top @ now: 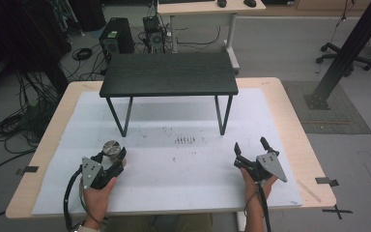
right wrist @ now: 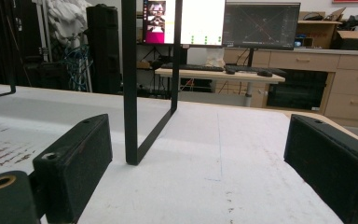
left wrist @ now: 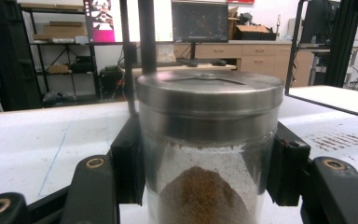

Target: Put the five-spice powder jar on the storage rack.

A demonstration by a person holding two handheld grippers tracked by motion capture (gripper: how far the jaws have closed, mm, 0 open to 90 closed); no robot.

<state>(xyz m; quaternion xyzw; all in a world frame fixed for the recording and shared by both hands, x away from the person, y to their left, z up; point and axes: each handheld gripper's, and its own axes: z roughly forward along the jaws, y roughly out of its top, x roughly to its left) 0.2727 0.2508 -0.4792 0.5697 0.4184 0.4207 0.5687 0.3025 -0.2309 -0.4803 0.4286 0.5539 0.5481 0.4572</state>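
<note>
Count: two tools, one jar, one small black table, all on one counter covered by a white mat.

Left tool: clamped on the jar. In the left gripper view the two black pads press against opposite sides of the jar's glass wall, just below the lid. The left hand holds the tool near the counter's front edge.

Right tool: jaws wide apart, gripping nothing. In the right gripper view they frame bare mat, with one leg frame of the black table standing ahead between them. The right hand holds it.

Jar: upright on the mat, in front of the black table's left legs and apart from them. Clear glass body, brushed metal lid seated level. Inside lies a mound of brown powder, with a dusty film on the glass above it.
</note>
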